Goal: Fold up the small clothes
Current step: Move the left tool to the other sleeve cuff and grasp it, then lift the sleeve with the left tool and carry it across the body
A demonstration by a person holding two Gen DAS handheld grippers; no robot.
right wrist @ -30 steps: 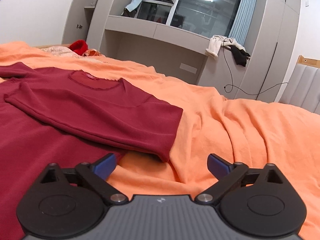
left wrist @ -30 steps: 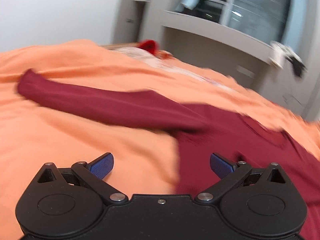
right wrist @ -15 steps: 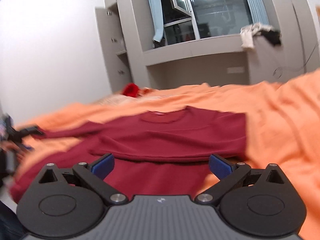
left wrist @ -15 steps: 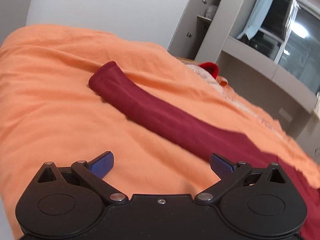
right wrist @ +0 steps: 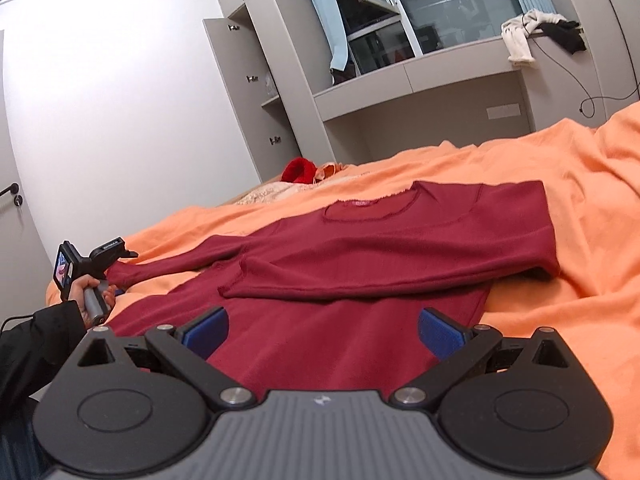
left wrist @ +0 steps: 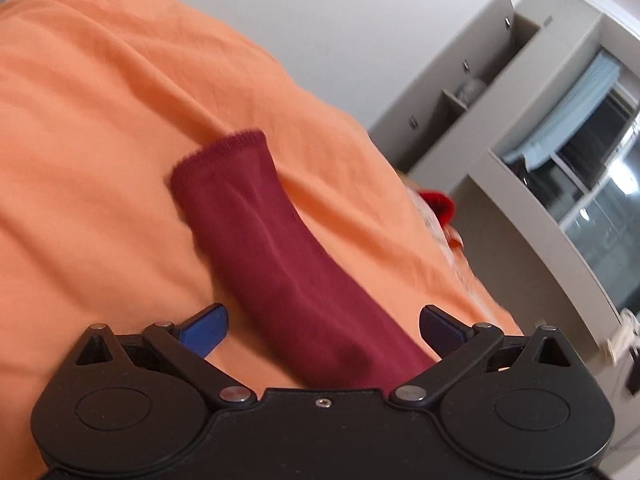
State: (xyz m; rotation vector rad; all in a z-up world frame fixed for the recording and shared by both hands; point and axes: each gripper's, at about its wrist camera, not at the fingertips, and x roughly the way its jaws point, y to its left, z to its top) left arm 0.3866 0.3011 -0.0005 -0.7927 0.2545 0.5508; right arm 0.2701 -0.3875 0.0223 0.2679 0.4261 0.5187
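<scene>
Left tool (left wrist: 323, 326) advanced; sleeve (left wrist: 272, 256) between closing jaws, untouched

Home bedroom, bed with orange cover (right wrist: 560, 184), grey built-in wardrobe (right wrist: 248, 80), curtained window (right wrist: 440, 0)

No legible text is found. A small pink label (right wrist: 357, 203) is sewn inside the neckline of the dark red long-sleeved knit shirt (right wrist: 360, 264), but its print is too small to be read.
</scene>
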